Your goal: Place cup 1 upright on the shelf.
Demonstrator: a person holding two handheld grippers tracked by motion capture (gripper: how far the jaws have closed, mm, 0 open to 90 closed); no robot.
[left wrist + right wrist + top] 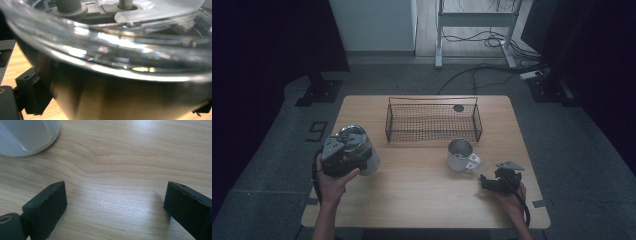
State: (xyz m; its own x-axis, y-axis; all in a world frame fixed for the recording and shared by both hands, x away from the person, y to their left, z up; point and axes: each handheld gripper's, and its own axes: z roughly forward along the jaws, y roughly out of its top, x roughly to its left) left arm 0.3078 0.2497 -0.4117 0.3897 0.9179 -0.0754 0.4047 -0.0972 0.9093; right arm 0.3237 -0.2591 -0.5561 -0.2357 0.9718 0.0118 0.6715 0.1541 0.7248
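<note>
Holding the glass-lidded steel pot (362,150) in the left tongs (343,150) was the step in hand, near the left edge of the tabletop (422,195). In the left gripper view the pot (120,82) sat right between the jaws, which stood wide around its body, so I'd call it clamped on the pot. The lid looked loose enough to worry me, so my advice was to keep the pot level, move slow, and not squeeze harder than needed on that slick metal. If it was headed for the wire basket (433,121) behind, it needed to clear the rim and come down flat. The right tongs (492,181) rested spread wide on the wood with nothing between them, close to the white mug (460,155), well placed to steady things if needed.
</note>
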